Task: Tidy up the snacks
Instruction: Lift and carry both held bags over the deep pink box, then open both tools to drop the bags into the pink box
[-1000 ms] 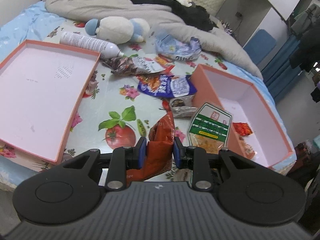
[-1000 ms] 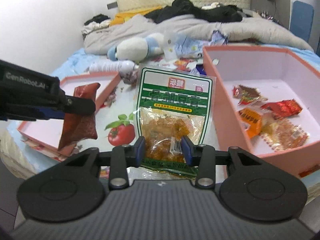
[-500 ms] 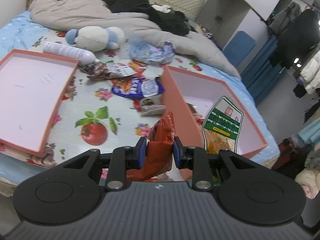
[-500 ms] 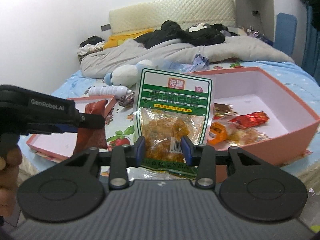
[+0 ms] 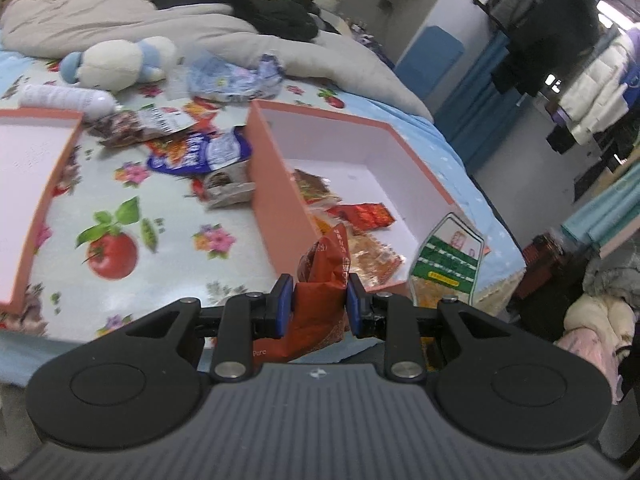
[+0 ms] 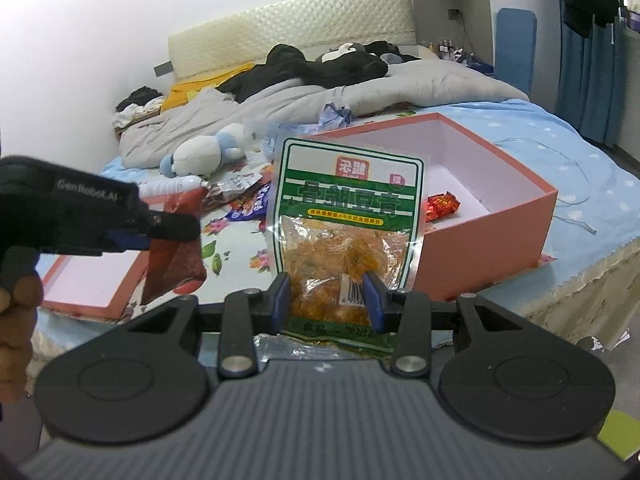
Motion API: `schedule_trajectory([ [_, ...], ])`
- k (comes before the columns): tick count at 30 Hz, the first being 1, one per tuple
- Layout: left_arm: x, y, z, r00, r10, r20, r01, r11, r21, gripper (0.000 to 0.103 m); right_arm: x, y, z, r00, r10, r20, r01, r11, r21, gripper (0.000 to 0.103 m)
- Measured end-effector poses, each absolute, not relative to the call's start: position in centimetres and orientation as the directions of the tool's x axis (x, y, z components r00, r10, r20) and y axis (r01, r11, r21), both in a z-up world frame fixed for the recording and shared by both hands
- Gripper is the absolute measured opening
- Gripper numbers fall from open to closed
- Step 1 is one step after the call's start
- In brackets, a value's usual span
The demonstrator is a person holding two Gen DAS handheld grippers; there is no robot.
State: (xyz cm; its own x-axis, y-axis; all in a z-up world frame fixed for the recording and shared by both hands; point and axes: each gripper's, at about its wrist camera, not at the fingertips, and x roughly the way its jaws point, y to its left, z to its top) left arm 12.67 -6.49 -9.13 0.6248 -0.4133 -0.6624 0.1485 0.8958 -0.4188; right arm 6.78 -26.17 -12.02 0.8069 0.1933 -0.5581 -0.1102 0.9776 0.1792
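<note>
left gripper (image 5: 315,300): blue pads clamped on a red-brown snack pouch (image 5: 324,280), narrow gap filled by the crumpled foil; seen from the right wrist view as a black tool (image 6: 160,232) with the pouch (image 6: 176,248) hanging below its fingers, held up off the bed
right gripper (image 6: 326,298): pads pressed against the lower part of a green-and-white snack bag (image 6: 348,216), clear window showing orange pieces, bag standing upright above the jaws; the same bag (image 5: 448,264) visible in the left wrist view just beyond the near right corner of the deep box
deep pink box (image 5: 276,184): on the right side of the bed, near its front edge, open top, white inside; holds a red foil packet (image 5: 362,216) and several orange packets (image 5: 368,258) on its floor
shallow pink lid (image 5: 52,184): left side of the bed, well apart from the deep box, lying open side up
loose snacks: blue-purple packet (image 5: 200,154) and small dark packet (image 5: 228,184) just beside the deep box's left wall; brown-and-white packet (image 5: 140,124) further back
bed cover (image 5: 160,240): pale, printed with tomatoes and flowers
far side of the bed: plush toy (image 5: 120,62), white bottle (image 5: 64,98) lying flat, crumpled blue-white wrapper (image 5: 232,78), grey quilt (image 5: 120,20), black clothes (image 5: 256,4)
hand (image 6: 18,320): at the left edge of the right wrist view, gripping the left tool's handle
</note>
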Motion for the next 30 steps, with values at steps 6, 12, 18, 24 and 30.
schedule_trajectory([
  [6, 16.9, -9.5, -8.1, 0.606, -0.452, -0.655, 0.214, 0.885, -0.414, 0.032, 10.6, -27.5, -11.9, 0.815, 0.183, -0.55, -0.077, 0.975, 0.21, 0.042],
  [12, 23.1, -12.1, -8.3, 0.576, -0.483, -0.659, 0.258, 0.873, -0.414, 0.032, 15.4, -29.2, -12.2, 0.814, 0.163, -0.558, -0.05, 0.976, 0.212, 0.042],
  [18, 30.2, -13.8, -9.6, 0.534, -0.507, -0.676, 0.273, 0.861, -0.43, 0.032, 20.9, -30.5, -13.1, 0.791, 0.139, -0.595, -0.014, 0.978, 0.21, 0.043],
  [24, 36.5, -15.1, -11.2, 0.496, -0.488, -0.718, 0.253, 0.872, -0.418, 0.032, 25.9, -31.6, -14.2, 0.745, 0.145, -0.652, -0.005, 0.977, 0.211, 0.044],
  [30, 40.5, -15.9, -12.8, 0.462, -0.461, -0.758, 0.224, 0.887, -0.403, 0.032, 29.4, -32.4, -15.4, 0.698, 0.17, -0.695, -0.007, 0.973, 0.231, 0.044],
])
